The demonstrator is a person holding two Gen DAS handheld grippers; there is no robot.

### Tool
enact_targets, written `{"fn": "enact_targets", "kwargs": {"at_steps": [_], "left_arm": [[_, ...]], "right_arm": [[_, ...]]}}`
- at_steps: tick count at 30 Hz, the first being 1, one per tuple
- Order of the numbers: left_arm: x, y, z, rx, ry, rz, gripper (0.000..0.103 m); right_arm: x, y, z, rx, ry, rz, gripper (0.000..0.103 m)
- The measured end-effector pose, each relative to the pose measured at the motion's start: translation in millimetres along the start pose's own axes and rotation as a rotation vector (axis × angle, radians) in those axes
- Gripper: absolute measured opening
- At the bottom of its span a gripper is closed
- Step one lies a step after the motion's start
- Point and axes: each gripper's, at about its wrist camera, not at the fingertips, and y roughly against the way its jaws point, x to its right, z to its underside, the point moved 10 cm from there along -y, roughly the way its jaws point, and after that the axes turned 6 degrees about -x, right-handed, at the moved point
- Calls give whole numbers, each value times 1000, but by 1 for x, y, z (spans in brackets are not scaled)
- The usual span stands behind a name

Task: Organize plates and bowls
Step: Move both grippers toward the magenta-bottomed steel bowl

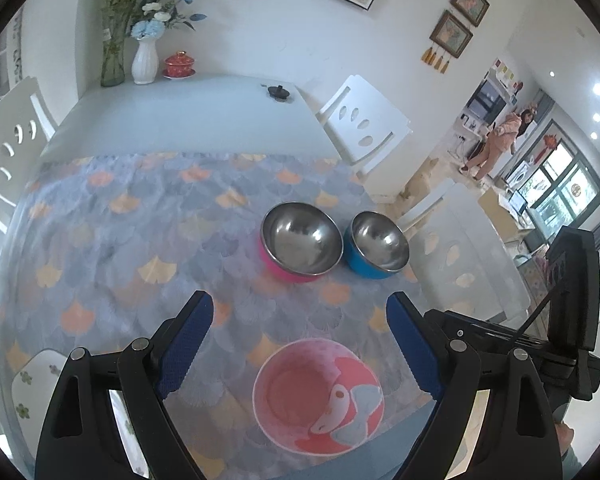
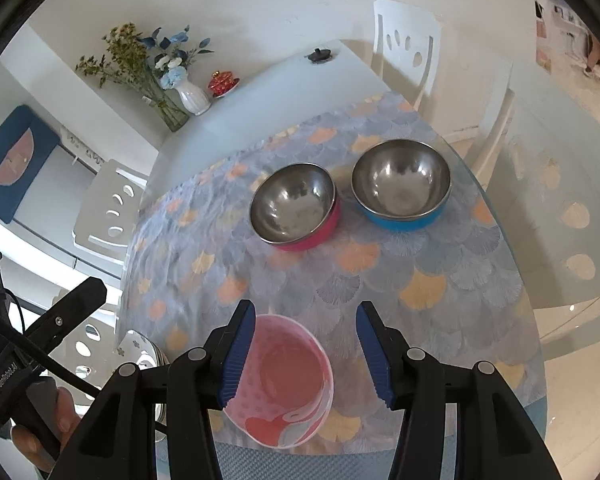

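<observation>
A glass-topped table is carrying a blue-grey cloth patterned with orange ginkgo leaves over its near half. On that patterned part, a pink-sided steel bowl and a blue-sided steel bowl are sitting just beside each other, and a pink plastic bowl is resting near the front edge. At the far end, a white vase, a glass vase, a red lidded cup and a small black lid are standing.
</observation>
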Motion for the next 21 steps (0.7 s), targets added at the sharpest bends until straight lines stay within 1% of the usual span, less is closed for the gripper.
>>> {"fn": "enact_targets", "kwargs": {"at_steps": [6, 8, 10, 15, 16, 17, 18, 20, 21], "left_arm": [[-2, -29, -12, -38, -20, -23, 88], [-6, -43, -17, -46, -29, -32, 87], [-12, -60, -21, -72, -31, -36, 86], [-31, -111, -30, -157, 10, -4, 69], [-35, -121, -31, -173, 20, -1, 62], [-39, -131, -32, -189, 30, -1, 57], [-42, -139, -33, -201, 38, 0, 55], [-48, -157, -34, -230, 56, 13, 47], [-49, -164, -35, -240, 62, 20, 47]], "right_arm": [[17, -22, -14, -38, -69, -24, 51], [21, -32, -21, -53, -86, -30, 51], [24, -43, -27, -66, -101, -32, 51], [26, -79, -42, -119, -126, -45, 51], [26, -89, -46, -132, -128, -47, 51], [26, -96, -47, -139, -130, -47, 51], [26, -103, -49, -150, -130, -47, 51], [25, -119, -53, -173, -132, -49, 51], [25, -126, -55, -181, -134, -48, 51]]}}
